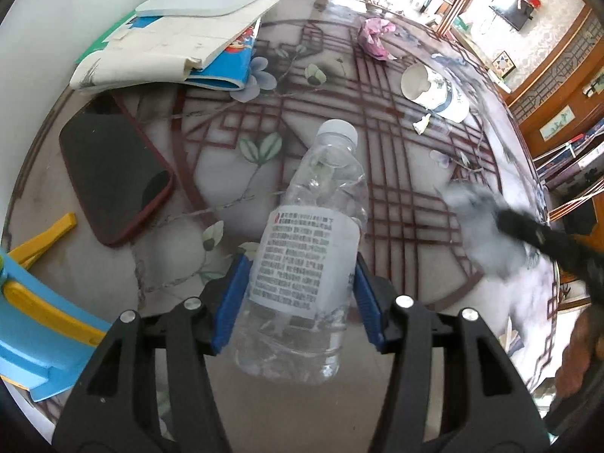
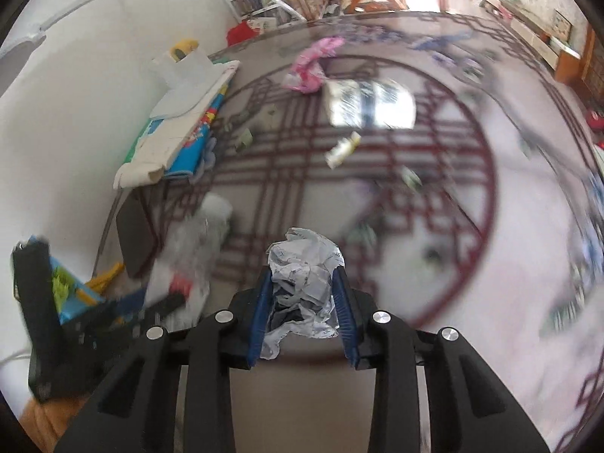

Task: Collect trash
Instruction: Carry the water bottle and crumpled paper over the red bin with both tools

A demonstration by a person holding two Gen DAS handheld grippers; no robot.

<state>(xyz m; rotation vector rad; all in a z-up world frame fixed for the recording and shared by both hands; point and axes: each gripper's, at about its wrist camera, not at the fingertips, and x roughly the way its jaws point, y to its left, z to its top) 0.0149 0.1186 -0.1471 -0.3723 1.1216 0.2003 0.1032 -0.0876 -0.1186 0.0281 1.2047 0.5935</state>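
While our left gripper (image 1: 298, 294) pinches the empty bottle (image 1: 305, 264) by its label and our right gripper (image 2: 304, 302) clamps a crumpled paper wad (image 2: 302, 283), both lifted over the table (image 1: 415, 196), we risk the slick bottle twisting out — or the loose wad tearing free. With both grippers full, the tipped cup (image 1: 434, 92) and pink wrapper (image 1: 373, 36) must wait.
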